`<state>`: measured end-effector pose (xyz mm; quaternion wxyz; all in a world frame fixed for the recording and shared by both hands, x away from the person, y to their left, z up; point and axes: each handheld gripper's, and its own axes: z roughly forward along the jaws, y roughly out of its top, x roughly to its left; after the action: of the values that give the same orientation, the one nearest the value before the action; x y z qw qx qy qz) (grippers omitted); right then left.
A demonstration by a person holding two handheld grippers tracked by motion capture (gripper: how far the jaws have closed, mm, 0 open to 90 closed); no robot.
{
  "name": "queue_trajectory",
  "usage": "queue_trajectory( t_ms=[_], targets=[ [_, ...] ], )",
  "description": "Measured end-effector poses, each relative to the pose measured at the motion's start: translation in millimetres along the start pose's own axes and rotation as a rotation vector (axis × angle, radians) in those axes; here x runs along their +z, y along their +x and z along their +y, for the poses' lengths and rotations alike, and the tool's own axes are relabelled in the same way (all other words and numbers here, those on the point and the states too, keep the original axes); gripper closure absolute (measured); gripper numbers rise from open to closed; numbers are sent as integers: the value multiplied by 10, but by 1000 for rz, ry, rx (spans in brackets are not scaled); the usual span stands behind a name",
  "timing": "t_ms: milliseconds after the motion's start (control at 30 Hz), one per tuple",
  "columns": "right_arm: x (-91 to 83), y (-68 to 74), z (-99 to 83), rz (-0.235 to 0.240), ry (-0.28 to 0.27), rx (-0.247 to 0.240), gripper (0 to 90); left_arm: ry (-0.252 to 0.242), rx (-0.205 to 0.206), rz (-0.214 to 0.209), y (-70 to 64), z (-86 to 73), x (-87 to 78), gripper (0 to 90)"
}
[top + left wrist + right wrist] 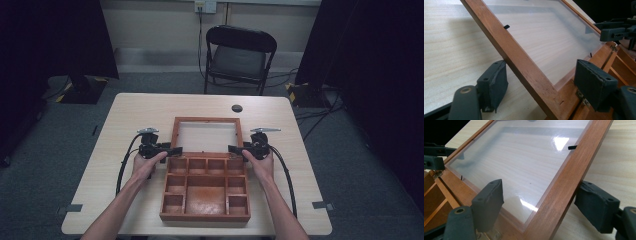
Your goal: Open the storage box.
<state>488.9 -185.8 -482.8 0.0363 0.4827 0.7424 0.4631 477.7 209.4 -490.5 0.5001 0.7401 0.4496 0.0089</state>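
Hinged glass lid [207, 136] of wooden box [205, 192], frame centre, lies open; left gripper [541, 82] and right gripper [541, 202] straddle its side rails, jaws wide, not clamped: uneven closing risks lid slipping or twisting hinges.

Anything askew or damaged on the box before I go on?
Nothing stands out. The lid lies open, hinged square to the box; its pane looks intact. The left gripper and right gripper straddle its side rails evenly.
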Motion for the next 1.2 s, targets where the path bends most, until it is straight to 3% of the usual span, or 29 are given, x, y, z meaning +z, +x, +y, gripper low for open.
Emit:
queue_trajectory(
  t_ms=[67, 100, 333, 533, 600, 700, 833, 933, 1100, 1200],
  targets=[
    [4, -9, 1, -8, 12, 11, 205, 3, 37, 37, -43, 17, -14, 269],
    [11, -26, -2, 3, 21, 36, 210, 0, 40, 33, -45, 21, -15, 268],
    [12, -23, -3, -9, 27, 40, 210, 5, 27, 26, -32, 8, -23, 249],
    [-75, -10, 22, -31, 13, 15, 233, -7, 27, 31, -38, 8, -74, 233],
    [-115, 2, 27, -35, 10, 8, 234, -13, 19, 35, -61, 8, -137, 219],
    [-183, 39, 41, -37, 7, -15, 240, -11, 53, 61, -85, 15, -233, 210],
    [-275, 81, 50, -42, -1, -30, 243, -14, 46, 74, -62, -18, -356, 202],
    [-362, 106, 12, -47, 3, -44, 241, -4, 65, 87, -65, -48, -424, 202],
    [-560, 80, -40, -40, -32, -22, 206, 5, 87, 101, -68, -98, -581, 197],
    [-678, 87, -83, -59, -33, -29, 195, 4, 95, 111, -57, -135, -692, 190]
  ],
)
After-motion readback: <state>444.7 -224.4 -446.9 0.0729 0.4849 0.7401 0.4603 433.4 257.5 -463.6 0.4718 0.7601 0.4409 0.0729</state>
